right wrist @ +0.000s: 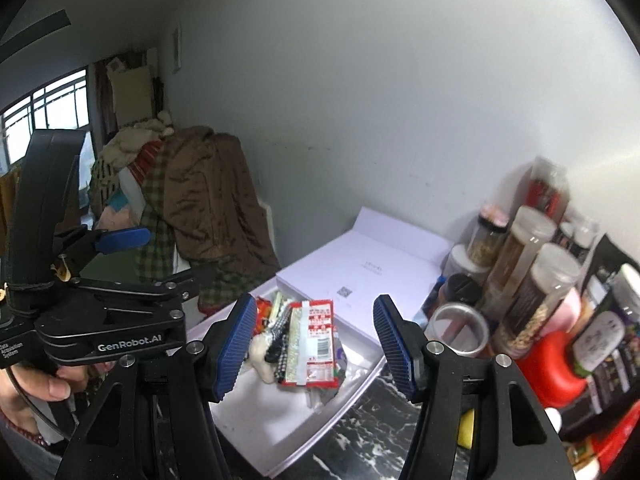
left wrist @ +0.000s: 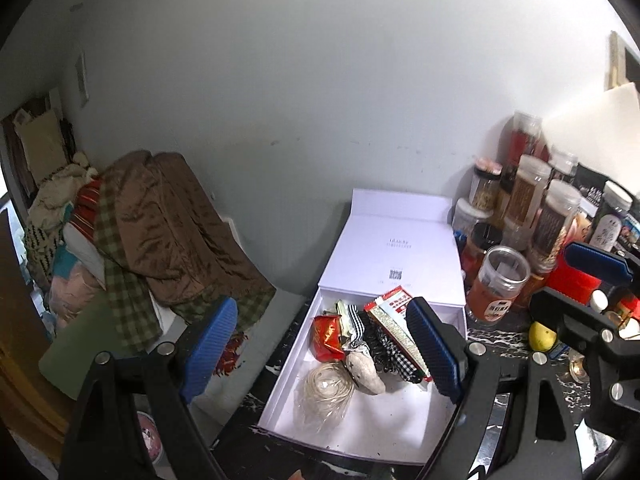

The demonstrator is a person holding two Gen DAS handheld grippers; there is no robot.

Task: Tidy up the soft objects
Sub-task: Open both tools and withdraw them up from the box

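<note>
An open white box (left wrist: pixel 400 412) lies on the dark marble counter, its lid (left wrist: pixel 394 252) folded back. Inside are a red snack packet (left wrist: pixel 326 338), a beige soft toy (left wrist: pixel 364 372), a black-and-white checked cloth (left wrist: pixel 396 354), a clear bag of coiled cord (left wrist: pixel 324 392) and a red-and-white flat pack (left wrist: pixel 394 316). My left gripper (left wrist: pixel 320 354) is open and empty above the box's left side. My right gripper (right wrist: pixel 316 350) is open and empty above the box (right wrist: pixel 264 428), over the flat pack (right wrist: pixel 316 344). The right gripper also shows in the left wrist view (left wrist: pixel 596 276).
Many jars and bottles (left wrist: pixel 524 208) crowd the counter right of the box, with an open jar (left wrist: pixel 500 286) closest and a yellow lemon (left wrist: pixel 542 336). A heap of brown and checked bedding (left wrist: pixel 160 232) lies on the left. A wall stands close behind.
</note>
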